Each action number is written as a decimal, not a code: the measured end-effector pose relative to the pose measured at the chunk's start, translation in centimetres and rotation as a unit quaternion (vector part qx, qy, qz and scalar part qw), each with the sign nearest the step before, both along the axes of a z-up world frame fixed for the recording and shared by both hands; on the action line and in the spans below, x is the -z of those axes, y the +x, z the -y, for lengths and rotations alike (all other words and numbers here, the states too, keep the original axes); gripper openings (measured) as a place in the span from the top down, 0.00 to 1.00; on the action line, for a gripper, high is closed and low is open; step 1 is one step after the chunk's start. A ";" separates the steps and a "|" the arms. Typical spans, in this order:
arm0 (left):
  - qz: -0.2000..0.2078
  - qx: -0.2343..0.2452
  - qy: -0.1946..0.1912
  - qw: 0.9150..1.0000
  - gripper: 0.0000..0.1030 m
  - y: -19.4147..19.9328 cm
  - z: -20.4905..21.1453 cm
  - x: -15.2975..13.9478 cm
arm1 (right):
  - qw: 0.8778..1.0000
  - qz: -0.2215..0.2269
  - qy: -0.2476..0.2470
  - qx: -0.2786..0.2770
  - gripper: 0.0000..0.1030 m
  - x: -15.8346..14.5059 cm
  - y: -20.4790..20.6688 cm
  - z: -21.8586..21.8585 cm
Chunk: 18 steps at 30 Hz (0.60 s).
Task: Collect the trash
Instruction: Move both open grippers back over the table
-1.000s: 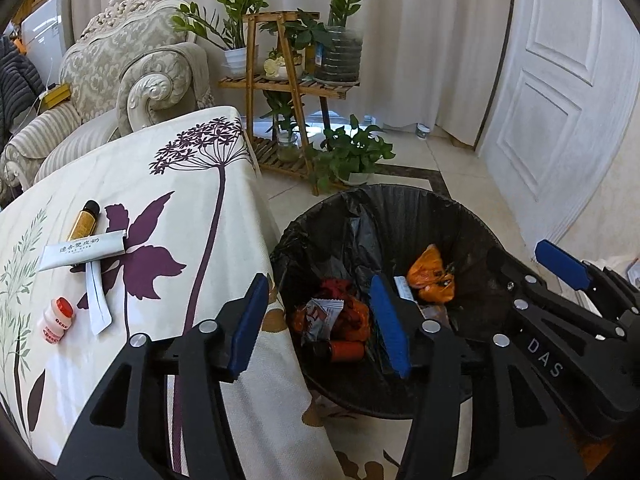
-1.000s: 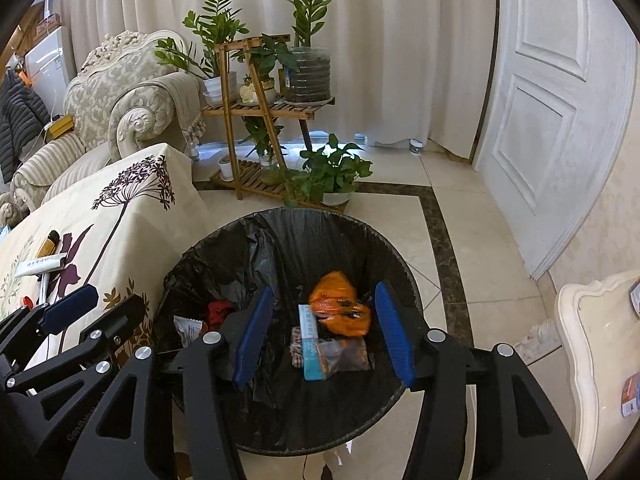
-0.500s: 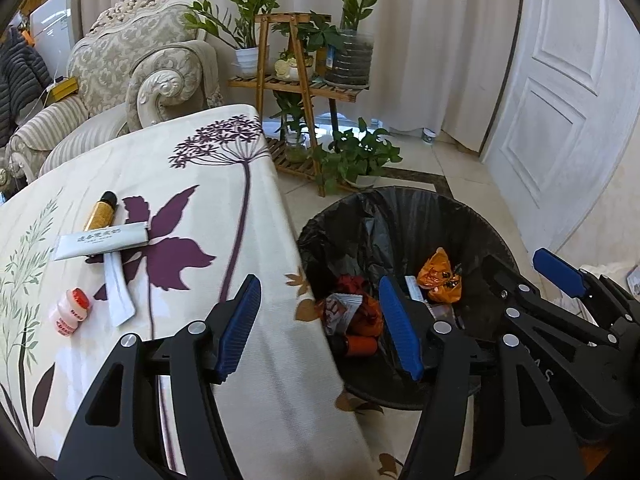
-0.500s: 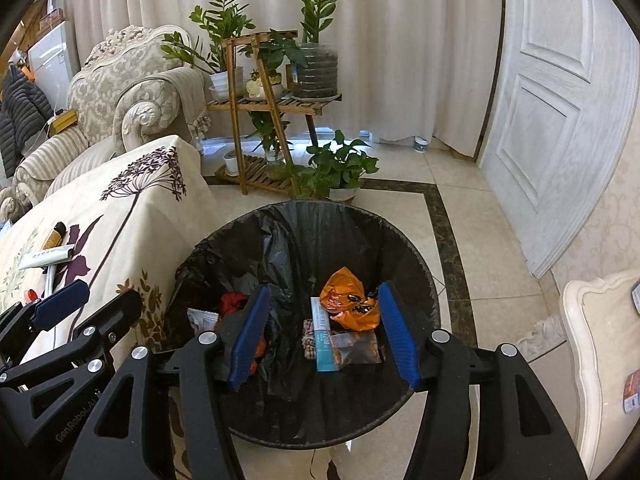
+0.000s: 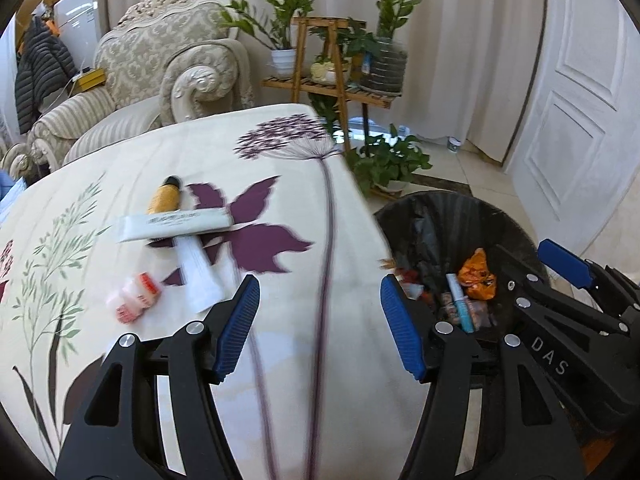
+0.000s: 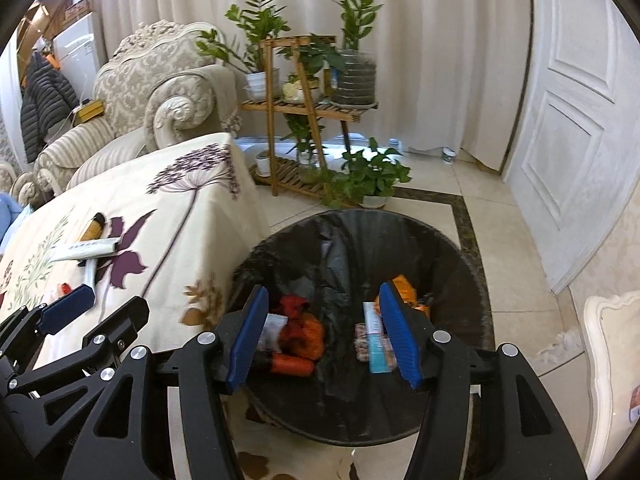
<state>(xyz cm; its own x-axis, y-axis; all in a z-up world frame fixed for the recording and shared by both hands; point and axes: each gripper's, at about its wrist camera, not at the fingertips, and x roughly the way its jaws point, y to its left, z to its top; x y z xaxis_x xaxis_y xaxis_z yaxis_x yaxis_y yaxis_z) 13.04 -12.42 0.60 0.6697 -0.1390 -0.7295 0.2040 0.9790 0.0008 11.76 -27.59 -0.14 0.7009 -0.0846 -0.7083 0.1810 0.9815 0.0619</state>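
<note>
Scene: (image 5: 280,208) table with flower-print cloth, black-lined bin (image 6: 472,264) on the tiled floor just beside its edge.
Left gripper: (image 5: 320,324) over the cloth near the table edge, jaws about half apart, nothing between the blue pads. Bare cloth under the gap.
Right gripper: (image 6: 324,336) over the bin mouth, jaws about half apart, nothing clamped; bin contents show through the gap. In the left view it sits at 3 o'clock (image 5: 568,264), over the bin's near rim.
Trash on table: white tube (image 5: 176,226) lying crosswise at 10 o'clock from the left gripper; yellow bottle with black cap (image 5: 164,196) just behind it, touching or tucked under, cannot tell which; white wrapper strip (image 5: 200,276) running from under the tube toward the left finger; small red-and-white bottle (image 5: 134,300) at 9 o'clock, blurred.
Trash in bin: orange wrapper (image 5: 476,270), light-blue tube (image 6: 376,344), red and orange crumpled bits (image 6: 304,328), all on the bin floor.
Background: armchair (image 6: 160,92) at 11 o'clock, wooden plant stand (image 6: 304,108) at 12, white door (image 6: 576,140) at 2.
Image quality: near tabletop motion-blurred in the left view.
</note>
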 end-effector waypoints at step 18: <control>-0.014 -0.078 0.016 0.997 0.40 1.4 -10.1 0.8 | 0.997 -0.004 0.001 -0.083 0.45 -0.5 2.2 -8.6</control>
